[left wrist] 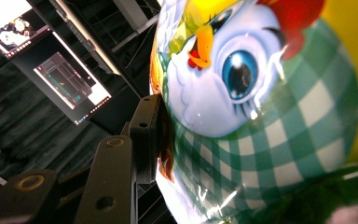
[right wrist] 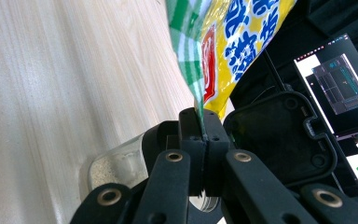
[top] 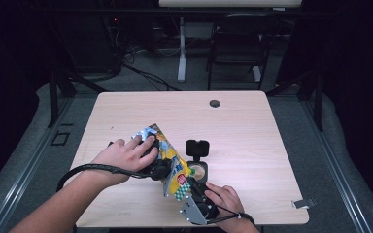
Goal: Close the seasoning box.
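We count one snack bag [top: 167,160], yellow with green checks, on the wooden table [top: 252,131]. Just beside the bag we count one clear container [top: 197,171] with one black lid [top: 197,147], flipped open on the far side of it. We count two grippers, the left gripper [top: 158,167] and the right gripper [top: 194,191], both at the bag, and two hands. Behind the table we count one chair [top: 238,43]. In the gripper views we count two lit screens [left wrist: 70,86].

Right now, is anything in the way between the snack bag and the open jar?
Nothing visible is. The bag is held by both grippers: the left gripper clamps its body and the right gripper pinches its lower corner. That corner hangs right beside the jar, whose black lid is flipped open and back.
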A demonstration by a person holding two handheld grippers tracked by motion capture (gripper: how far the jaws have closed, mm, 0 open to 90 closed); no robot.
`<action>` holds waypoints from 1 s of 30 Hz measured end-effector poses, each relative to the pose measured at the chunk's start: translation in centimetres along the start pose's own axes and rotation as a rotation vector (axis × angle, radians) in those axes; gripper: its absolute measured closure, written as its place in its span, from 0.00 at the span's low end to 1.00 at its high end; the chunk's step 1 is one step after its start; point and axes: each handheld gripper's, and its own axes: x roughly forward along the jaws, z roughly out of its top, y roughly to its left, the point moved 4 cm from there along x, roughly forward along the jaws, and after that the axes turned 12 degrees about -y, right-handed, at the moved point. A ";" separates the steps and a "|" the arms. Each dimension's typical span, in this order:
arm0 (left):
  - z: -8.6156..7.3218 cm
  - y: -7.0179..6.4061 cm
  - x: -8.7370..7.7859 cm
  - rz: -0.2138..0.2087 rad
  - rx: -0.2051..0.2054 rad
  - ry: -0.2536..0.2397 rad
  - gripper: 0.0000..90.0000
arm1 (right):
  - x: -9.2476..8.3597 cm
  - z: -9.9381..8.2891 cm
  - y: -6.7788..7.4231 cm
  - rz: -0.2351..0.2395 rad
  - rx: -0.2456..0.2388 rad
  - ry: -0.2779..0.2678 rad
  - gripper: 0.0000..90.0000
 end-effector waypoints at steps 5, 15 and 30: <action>0.0 0.0 0.0 0.002 -0.003 -0.004 0.66 | 0.0 0.0 0.0 -0.002 0.005 -0.001 1.00; 0.0 0.1 0.0 -0.003 0.009 0.004 0.66 | -0.1 0.0 -0.1 0.003 -0.012 0.018 1.00; 0.1 0.4 -0.1 -0.003 0.019 0.007 0.66 | -0.1 0.0 -0.2 -0.003 -0.011 0.017 1.00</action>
